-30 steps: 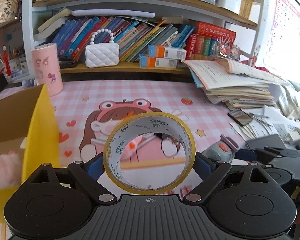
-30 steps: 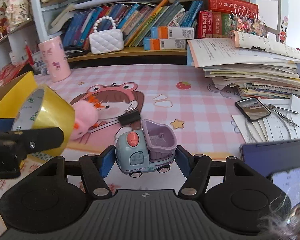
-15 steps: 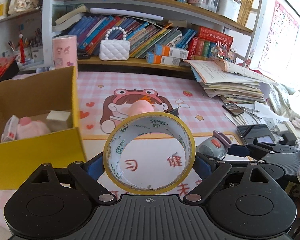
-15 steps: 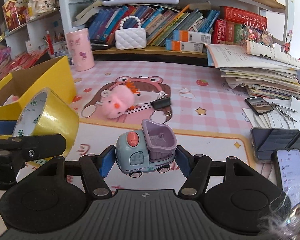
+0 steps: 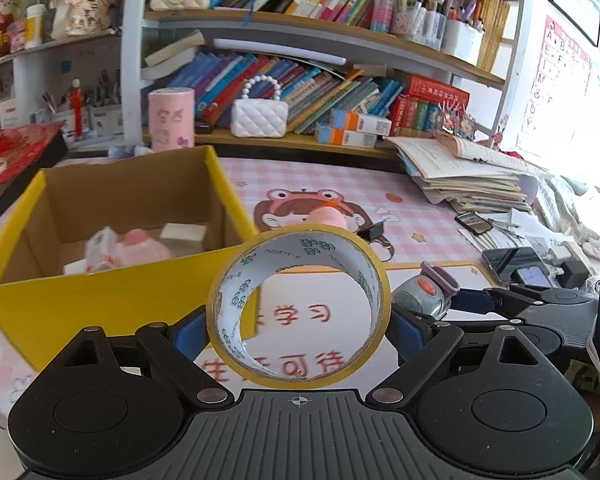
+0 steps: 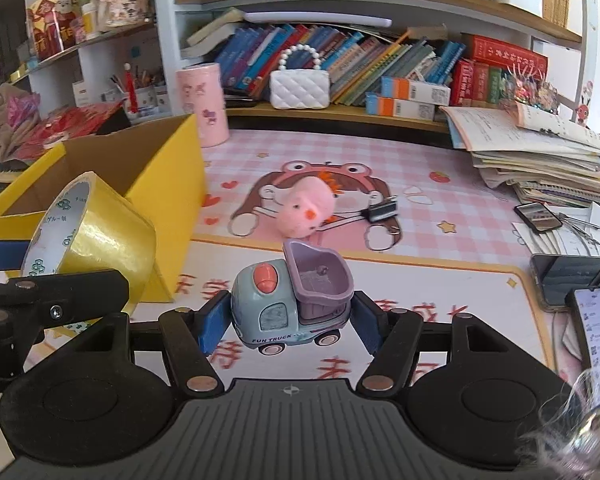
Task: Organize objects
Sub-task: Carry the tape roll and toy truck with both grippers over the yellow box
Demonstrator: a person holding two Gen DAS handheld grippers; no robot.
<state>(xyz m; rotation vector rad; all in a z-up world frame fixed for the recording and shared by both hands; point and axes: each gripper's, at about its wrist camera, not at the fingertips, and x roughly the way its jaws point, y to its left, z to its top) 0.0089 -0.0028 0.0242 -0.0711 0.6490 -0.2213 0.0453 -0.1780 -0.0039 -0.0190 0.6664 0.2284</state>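
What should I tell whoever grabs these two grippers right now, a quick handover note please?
Left gripper: shut on the tape roll, held clear of the mat.
Right gripper: shut on the toy truck, also held clear of the mat.
Yellow box: at the left, open, already holding a pink plush and a pale block.
Left to do: drop tape and truck into the box. The pink plush toy and binder clip lie on the mat, probably next.
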